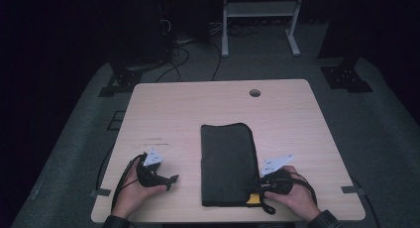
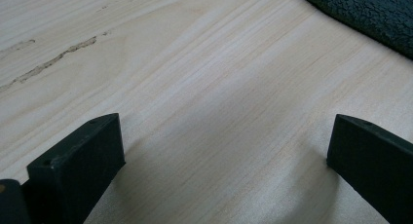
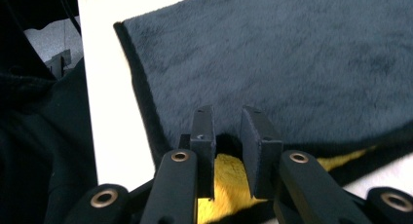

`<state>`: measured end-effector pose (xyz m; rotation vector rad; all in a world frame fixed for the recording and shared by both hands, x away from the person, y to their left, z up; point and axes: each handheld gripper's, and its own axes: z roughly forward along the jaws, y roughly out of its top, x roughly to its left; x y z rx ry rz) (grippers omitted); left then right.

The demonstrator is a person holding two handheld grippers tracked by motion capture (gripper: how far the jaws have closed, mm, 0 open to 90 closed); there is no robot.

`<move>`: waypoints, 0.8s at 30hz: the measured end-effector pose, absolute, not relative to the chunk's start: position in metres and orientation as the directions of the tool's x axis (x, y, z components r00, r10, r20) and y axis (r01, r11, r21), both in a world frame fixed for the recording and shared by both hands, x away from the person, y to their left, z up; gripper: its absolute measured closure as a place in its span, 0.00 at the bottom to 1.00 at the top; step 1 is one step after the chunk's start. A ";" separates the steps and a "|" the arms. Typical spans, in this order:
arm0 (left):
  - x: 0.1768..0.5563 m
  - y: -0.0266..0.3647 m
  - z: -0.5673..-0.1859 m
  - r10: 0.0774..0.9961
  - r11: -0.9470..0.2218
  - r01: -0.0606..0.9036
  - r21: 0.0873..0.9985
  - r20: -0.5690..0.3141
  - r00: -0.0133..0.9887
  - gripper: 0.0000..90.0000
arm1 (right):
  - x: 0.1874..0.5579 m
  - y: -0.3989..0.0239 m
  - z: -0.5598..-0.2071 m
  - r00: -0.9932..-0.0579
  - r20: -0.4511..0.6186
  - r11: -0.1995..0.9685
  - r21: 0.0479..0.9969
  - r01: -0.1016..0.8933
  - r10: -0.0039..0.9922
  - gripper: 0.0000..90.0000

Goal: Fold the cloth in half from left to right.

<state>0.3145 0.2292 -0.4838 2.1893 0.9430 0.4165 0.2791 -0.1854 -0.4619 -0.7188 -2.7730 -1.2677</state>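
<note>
At the table's (image 1: 163,109) near edge, the right gripper (image 3: 228,131) stands with jaws a narrow gap apart over the folded dark cloth's (image 1: 228,163) yellow-lined corner, not pinching it, while the left gripper (image 1: 171,179) rests wide open on bare wood.

Both forearms come in from the table's (image 1: 148,109) near edge. The left hand (image 1: 130,191) lies low at the table's near left corner, wrapped round the left gripper (image 1: 168,181), whose jaws stand wide apart — nothing between them — and point along the tabletop toward its middle. The right hand (image 1: 297,196) sits at the table's near right part, and the right gripper (image 3: 228,131) aims leftward, its jaws nearly together — a narrow gap between the pads.
</note>
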 end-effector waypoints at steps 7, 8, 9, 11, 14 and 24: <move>0.314 0.229 -0.484 0.732 -0.484 0.504 0.715 0.015 0.681 0.00 | 0.266 -0.201 -0.460 -0.892 0.181 0.573 0.710 0.409 0.414 0.81; 0.315 0.229 -0.484 0.732 -0.483 0.504 0.715 0.014 0.681 0.00 | 0.265 -0.204 -0.460 -0.891 0.182 0.571 0.711 0.412 0.416 0.81; 0.315 0.229 -0.484 0.732 -0.483 0.505 0.716 0.014 0.681 0.00 | 0.264 -0.207 -0.460 -0.889 0.183 0.572 0.707 0.416 0.420 0.81; 0.315 0.229 -0.484 0.732 -0.483 0.505 0.716 0.015 0.681 0.00 | 0.262 -0.212 -0.461 -0.886 0.177 0.580 0.698 0.420 0.429 0.82; 0.314 0.229 -0.484 0.733 -0.482 0.505 0.716 0.014 0.680 0.00 | 0.259 -0.218 -0.463 -0.886 0.171 0.593 0.686 0.422 0.432 0.81; 0.314 0.229 -0.483 0.723 -0.483 0.491 0.725 0.015 0.690 0.04 | 0.270 -0.230 -0.453 -0.846 0.162 0.485 0.758 0.437 0.508 0.73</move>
